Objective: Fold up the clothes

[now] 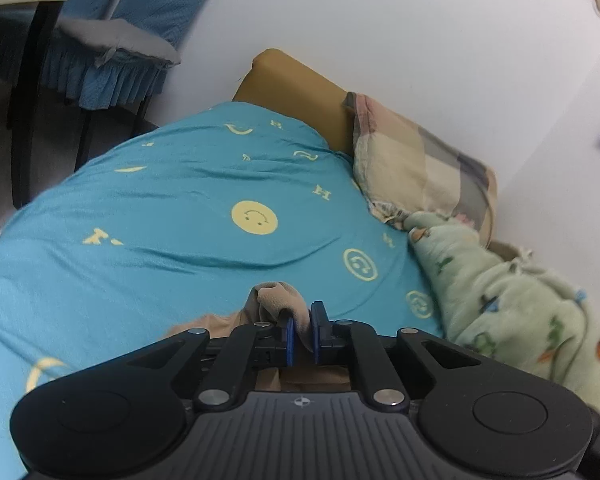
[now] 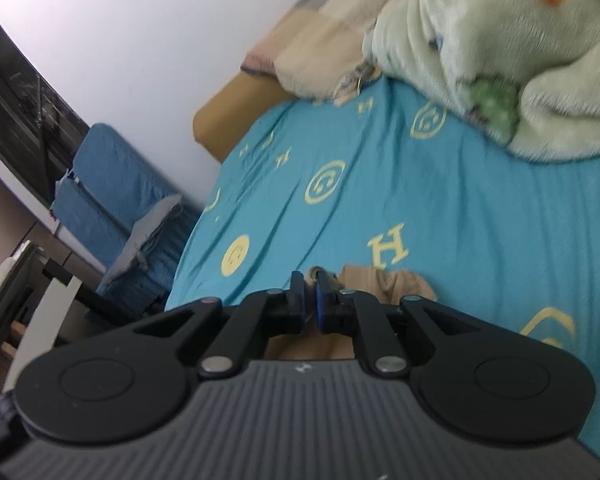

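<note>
Left tool (image 1: 302, 322) clenched on a bunched fold of the tan garment (image 1: 278, 300), cloth pinched between the blue pads (image 1: 289, 332). Right tool (image 2: 309, 300) clenched on another edge of the same tan garment (image 2: 384, 284). Garment lies low on the bed over the teal sheet (image 1: 160, 208) with yellow smileys, mostly hidden under both tools. Green fleece blanket (image 1: 512, 292) and plaid pillow (image 1: 412, 160) on the bed's far side. Blue-covered chair (image 2: 112, 200) beside the bed. Right view is blurry.
</note>
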